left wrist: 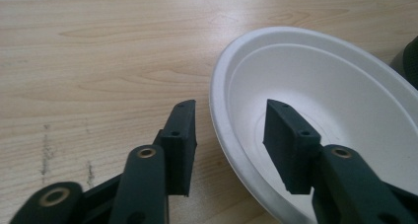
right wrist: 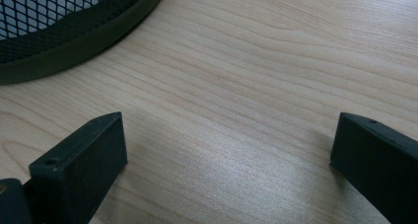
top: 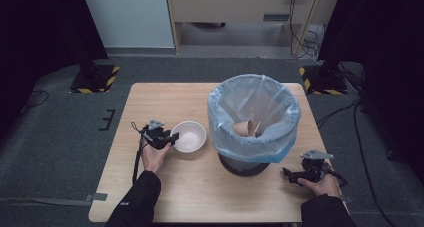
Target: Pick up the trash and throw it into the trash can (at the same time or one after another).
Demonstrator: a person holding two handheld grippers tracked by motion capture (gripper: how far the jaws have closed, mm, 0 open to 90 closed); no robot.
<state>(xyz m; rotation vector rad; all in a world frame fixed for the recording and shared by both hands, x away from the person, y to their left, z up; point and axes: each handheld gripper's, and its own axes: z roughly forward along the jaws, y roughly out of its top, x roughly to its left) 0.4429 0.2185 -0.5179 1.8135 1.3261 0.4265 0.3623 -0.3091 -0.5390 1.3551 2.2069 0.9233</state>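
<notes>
White bowl [top: 189, 136], pale wood-grain table [top: 200, 197], light blue liner [top: 254, 112] in black mesh bin [right wrist: 59, 31].

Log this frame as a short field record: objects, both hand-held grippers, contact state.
surface: wooden table
bowl: white bowl, upright, left of bin
bin: mesh bin with blue liner, paper cups inside
left hand-held gripper: jaws straddle the bowl's rim, one inside, one outside, pads not yet pressing
right hand-held gripper: open, low over bare table by the bin's base
</notes>
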